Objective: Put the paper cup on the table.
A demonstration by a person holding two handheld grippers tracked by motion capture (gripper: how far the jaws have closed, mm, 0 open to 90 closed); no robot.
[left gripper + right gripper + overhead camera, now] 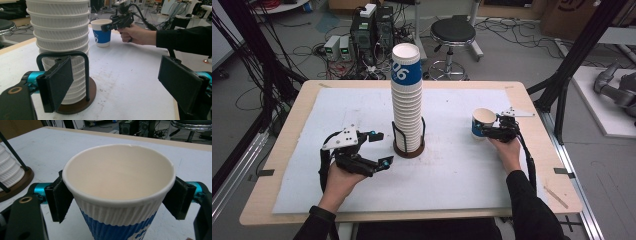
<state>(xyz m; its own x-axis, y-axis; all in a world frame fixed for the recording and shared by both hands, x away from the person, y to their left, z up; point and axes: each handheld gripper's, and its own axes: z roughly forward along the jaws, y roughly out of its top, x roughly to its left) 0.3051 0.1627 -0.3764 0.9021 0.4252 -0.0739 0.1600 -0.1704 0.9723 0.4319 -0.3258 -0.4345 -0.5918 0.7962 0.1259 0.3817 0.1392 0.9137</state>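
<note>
High view first: a tall stack of white ribbed paper cups point(407, 102) stands in a black wire holder on a round brown base point(408, 149) at the middle of the white-covered wooden table point(452, 165). Right gripper point(492, 131) has its jaws around a single blue-and-white paper cup point(482, 123), pads against its sides. Left gripper point(379, 149) sits spread beside the holder, nothing between its jaws.

"06" on top stacked cup point(407, 70)
</note>
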